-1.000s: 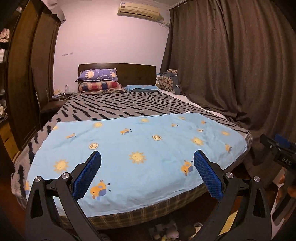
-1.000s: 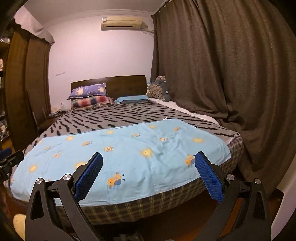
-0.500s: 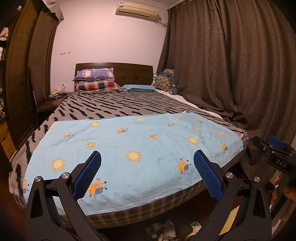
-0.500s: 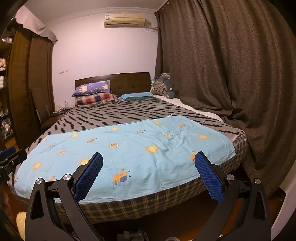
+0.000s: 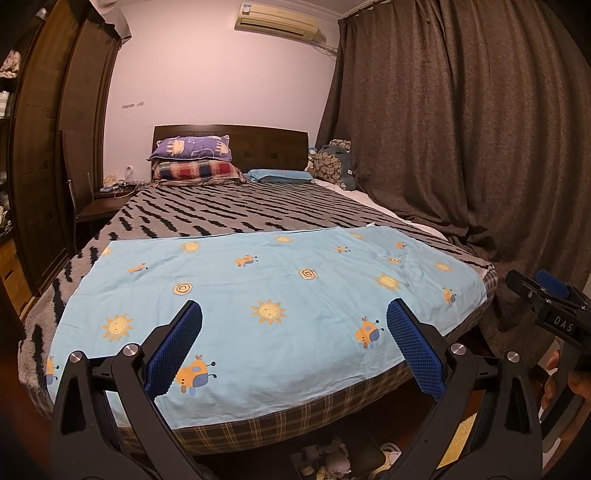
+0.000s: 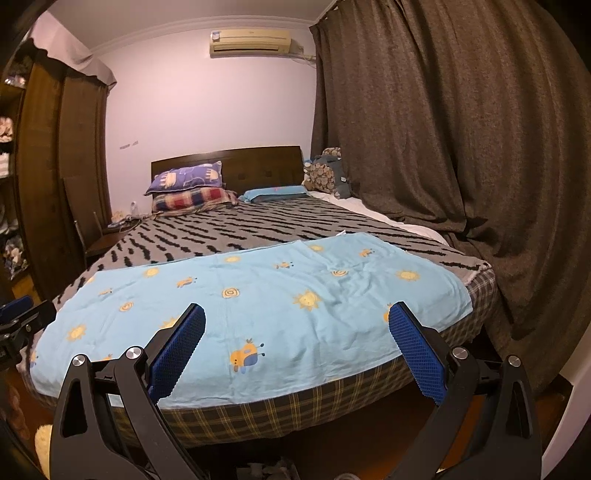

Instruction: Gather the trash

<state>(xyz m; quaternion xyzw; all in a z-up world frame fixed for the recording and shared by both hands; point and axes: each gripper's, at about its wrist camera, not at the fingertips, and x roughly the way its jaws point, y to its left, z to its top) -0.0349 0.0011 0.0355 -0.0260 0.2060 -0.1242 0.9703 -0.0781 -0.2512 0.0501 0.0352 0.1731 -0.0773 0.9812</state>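
A wide bed [image 5: 332, 417] with a plaid-sided mattress carries a grey blanket with black dashes [image 5: 240, 214], and a light blue sheet printed with suns and snails [image 5: 258, 306] lies spread flat over its foot end. At the headboard, a purple pillow [image 5: 192, 147] sits stacked on a plaid pillow [image 5: 199, 171], with a flat blue pillow [image 5: 280, 175] beside them.

Bedroom, dim warm lighting. Plain pale pink rear wall [image 5: 207, 85] carrying a cream wall-mounted air conditioner [image 5: 277, 23] near the ceiling. Dark wooden wardrobe [image 5: 55, 147] along the left side. Heavy grey-brown floor-length curtains [image 5: 461, 129] cover the right side. Double bed with dark wooden headboard [image 5: 258, 144], grey blanket with black zigzag stripes [image 5: 240, 210], and a light blue sheet printed with suns [image 5: 258, 314] at the foot. Stacked pillows [image 5: 192, 158] rest against the headboard. Brown wooden floor [image 6: 491, 435] beneath.
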